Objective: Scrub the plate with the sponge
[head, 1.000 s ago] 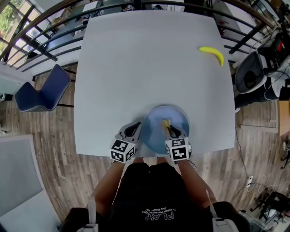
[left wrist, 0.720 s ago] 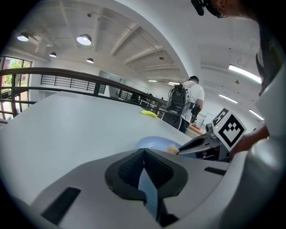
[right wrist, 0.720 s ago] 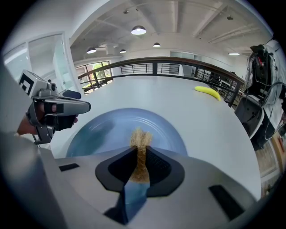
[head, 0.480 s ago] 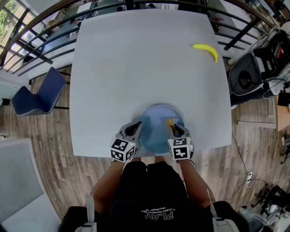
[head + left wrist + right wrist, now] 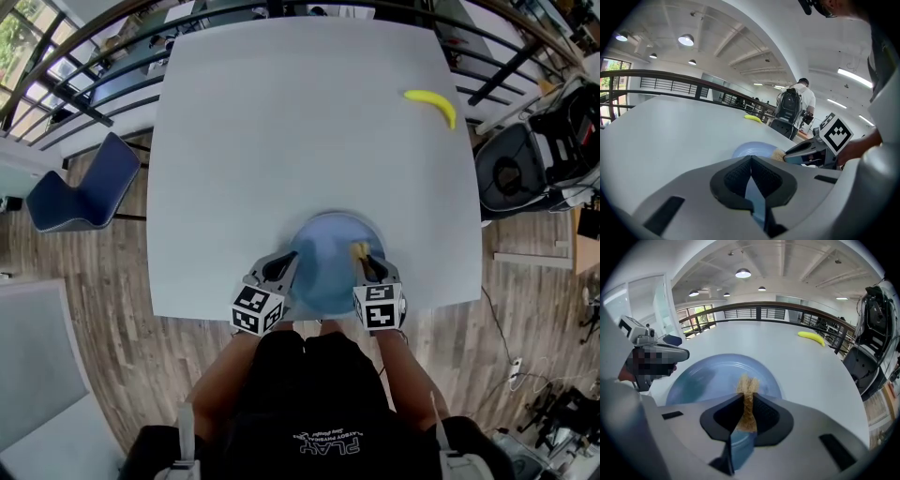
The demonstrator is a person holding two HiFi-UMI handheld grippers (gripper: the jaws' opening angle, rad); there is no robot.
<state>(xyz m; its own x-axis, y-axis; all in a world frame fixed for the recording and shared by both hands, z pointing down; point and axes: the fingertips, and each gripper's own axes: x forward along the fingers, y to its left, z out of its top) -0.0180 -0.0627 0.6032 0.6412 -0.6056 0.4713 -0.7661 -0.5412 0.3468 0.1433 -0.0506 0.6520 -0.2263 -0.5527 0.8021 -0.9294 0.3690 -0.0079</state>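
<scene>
**Sponge stroke has slid from the plate's middle toward its 3 o'clock rim**

Over the last second the right gripper [image 5: 365, 260], jaws pinching the frayed tan sponge [image 5: 359, 249], has carried it outward from the centre of the blue plate [image 5: 323, 267] to near the rim at about 2 to 3 o'clock. The left gripper [image 5: 288, 266] has stayed at the 9 o'clock edge, jaws pressed together on the rim, steadying the plate at the near edge of the white table [image 5: 281, 141]. This looks like one scrubbing pass ending, so scrubbing is under way but much of the left half probably remains. A banana [image 5: 431, 103] lies well apart, toward 1 o'clock.
</scene>
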